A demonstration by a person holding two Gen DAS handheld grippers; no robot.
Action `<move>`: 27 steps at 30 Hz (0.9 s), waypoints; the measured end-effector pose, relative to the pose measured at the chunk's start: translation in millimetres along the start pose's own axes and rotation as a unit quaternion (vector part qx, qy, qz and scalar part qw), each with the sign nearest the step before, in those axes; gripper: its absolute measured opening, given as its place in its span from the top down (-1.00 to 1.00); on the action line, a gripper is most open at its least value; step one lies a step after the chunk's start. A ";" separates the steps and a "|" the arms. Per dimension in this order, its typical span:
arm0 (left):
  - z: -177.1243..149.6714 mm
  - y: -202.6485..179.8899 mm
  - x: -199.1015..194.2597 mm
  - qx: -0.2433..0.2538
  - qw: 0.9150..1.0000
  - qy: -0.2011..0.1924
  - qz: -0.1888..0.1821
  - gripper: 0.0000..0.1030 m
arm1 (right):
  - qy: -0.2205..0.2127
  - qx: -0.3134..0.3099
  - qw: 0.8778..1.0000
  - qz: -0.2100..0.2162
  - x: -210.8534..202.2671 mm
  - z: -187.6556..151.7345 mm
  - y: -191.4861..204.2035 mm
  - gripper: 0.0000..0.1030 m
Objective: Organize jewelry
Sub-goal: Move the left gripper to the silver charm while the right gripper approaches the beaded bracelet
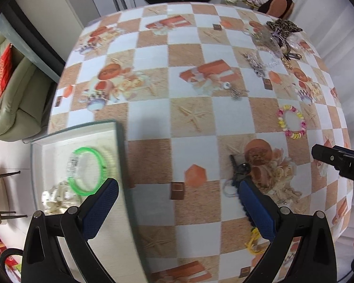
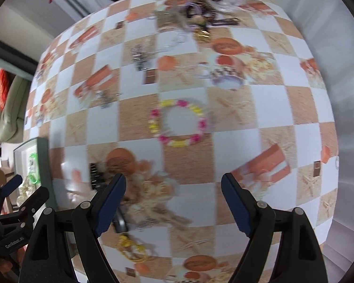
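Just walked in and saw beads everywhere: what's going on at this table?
A person is sorting jewelry with two hand-held grippers. A green bangle already lies in the white box at the table's edge. Both the left gripper and the right gripper are open and empty above the checkered tablecloth. A pink-and-yellow bead bracelet lies ahead of the right gripper, and a tangled pile of jewelry waits at the far side.

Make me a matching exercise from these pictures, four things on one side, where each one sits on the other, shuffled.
1. green bangle
2. pink and yellow bead bracelet
3. leopard-print bow
4. right gripper

A. far end of the table, by the jewelry heap
B. inside the white box
C. open, above the tablecloth
D. alone on the cloth, ahead of the right gripper

Pairs: 1-B, 2-D, 3-A, 4-C
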State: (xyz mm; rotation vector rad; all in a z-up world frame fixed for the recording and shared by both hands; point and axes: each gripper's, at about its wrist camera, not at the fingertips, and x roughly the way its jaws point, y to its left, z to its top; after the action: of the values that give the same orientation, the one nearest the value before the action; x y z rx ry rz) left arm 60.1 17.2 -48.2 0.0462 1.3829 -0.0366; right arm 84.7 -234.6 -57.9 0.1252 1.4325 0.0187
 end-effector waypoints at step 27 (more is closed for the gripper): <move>103.0 -50.2 86.4 -0.013 0.999 0.007 -0.040 -0.83 | 0.026 0.001 0.999 -0.035 58.3 58.5 -30.7 -0.67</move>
State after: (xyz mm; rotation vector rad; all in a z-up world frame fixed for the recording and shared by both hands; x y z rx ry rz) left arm 174.6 -38.4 -114.4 -0.0307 1.3989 -0.0843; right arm 148.7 -264.4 -110.7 0.0770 1.4879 -0.0370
